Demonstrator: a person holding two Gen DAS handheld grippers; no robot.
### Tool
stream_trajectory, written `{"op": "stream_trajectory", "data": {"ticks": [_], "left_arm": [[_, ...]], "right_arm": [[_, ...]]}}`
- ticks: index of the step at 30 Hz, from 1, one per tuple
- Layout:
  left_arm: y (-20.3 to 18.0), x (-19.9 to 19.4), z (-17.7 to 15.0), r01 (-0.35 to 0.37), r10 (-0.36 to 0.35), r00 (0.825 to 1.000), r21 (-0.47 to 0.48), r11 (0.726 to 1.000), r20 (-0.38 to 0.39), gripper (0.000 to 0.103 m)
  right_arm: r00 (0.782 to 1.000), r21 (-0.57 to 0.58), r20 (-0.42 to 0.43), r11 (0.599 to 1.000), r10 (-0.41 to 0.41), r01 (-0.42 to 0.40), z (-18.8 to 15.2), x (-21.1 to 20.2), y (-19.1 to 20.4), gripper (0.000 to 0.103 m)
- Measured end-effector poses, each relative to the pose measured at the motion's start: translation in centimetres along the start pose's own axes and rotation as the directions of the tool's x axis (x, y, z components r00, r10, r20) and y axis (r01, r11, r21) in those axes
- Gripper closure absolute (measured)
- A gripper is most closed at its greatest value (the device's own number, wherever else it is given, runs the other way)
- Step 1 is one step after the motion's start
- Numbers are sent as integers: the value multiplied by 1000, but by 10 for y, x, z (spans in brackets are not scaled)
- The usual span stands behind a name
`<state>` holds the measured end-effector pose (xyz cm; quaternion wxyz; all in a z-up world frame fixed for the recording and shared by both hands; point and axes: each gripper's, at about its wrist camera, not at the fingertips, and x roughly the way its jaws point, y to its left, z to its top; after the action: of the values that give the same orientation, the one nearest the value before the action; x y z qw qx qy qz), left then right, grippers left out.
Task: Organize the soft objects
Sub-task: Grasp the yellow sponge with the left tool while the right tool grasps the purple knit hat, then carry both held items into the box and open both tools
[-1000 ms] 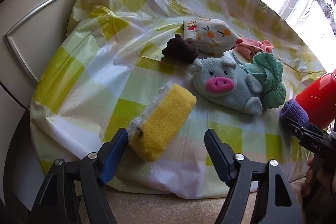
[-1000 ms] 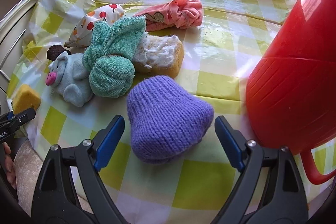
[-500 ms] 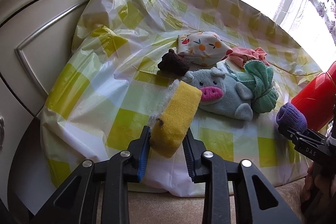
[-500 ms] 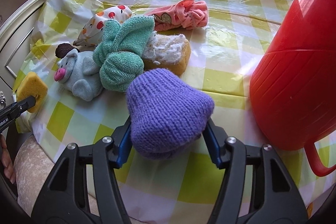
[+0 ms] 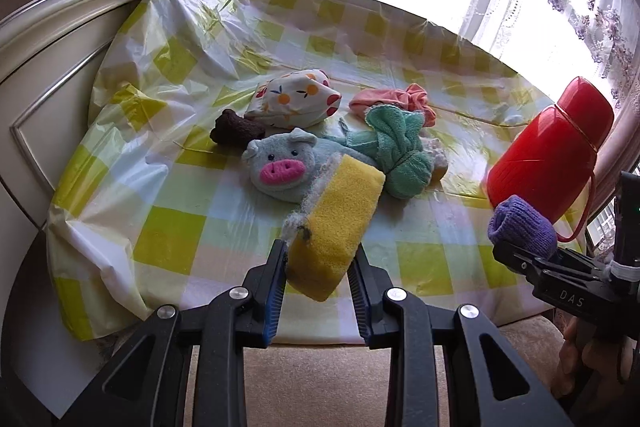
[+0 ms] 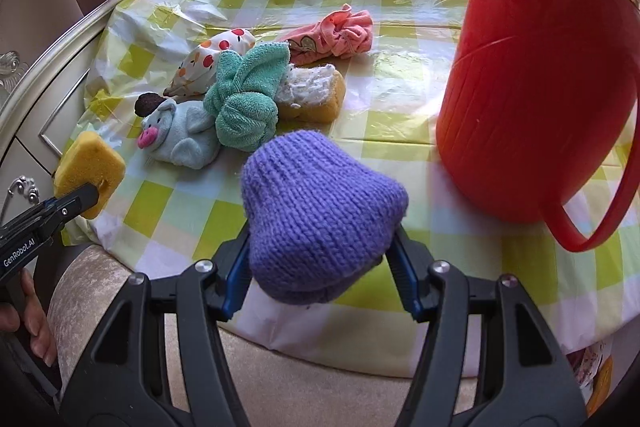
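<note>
My left gripper (image 5: 320, 267) is shut on a yellow sponge (image 5: 336, 223) and holds it off the table's near edge. My right gripper (image 6: 320, 267) is shut on a purple knitted piece (image 6: 320, 211), also lifted. Each gripper shows in the other's view: the purple knit (image 5: 522, 227) at the right, the yellow sponge (image 6: 90, 171) at the left. On the checked tablecloth (image 5: 172, 239) lie a grey plush pig (image 5: 288, 163), a knotted green towel (image 5: 400, 151), a pink cloth (image 5: 392, 99), a fruit-print pouch (image 5: 296, 99), a small brown piece (image 5: 236, 129) and a second sponge (image 6: 316, 99).
A tall red thermos jug (image 6: 536, 87) with a handle stands at the table's right side. A cream cabinet (image 5: 44, 67) adjoins the table on the left. Curtains and a bright window are behind. A beige cushioned seat (image 6: 300, 387) lies below the near edge.
Both grippers closed, the left on the yellow sponge and the right on the purple knit, then drew back and up from the table with them.
</note>
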<state>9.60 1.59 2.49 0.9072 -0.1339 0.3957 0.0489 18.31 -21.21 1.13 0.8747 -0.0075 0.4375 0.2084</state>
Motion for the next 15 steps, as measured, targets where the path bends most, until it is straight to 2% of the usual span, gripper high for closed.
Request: {"op": "stream_trajectory", "data": {"ticks": [8,15], "left_arm": [[-61,-7,-13,107,-107,994,102,989,-7,72],[-120,-10,-27,217,-214,976,193,957,-35,72]], "right_arm": [[999,83,36,997,-8,5,-25,-43,-37,39],[998,192,38,980,-60,52,-55,-80,-90,39]]}}
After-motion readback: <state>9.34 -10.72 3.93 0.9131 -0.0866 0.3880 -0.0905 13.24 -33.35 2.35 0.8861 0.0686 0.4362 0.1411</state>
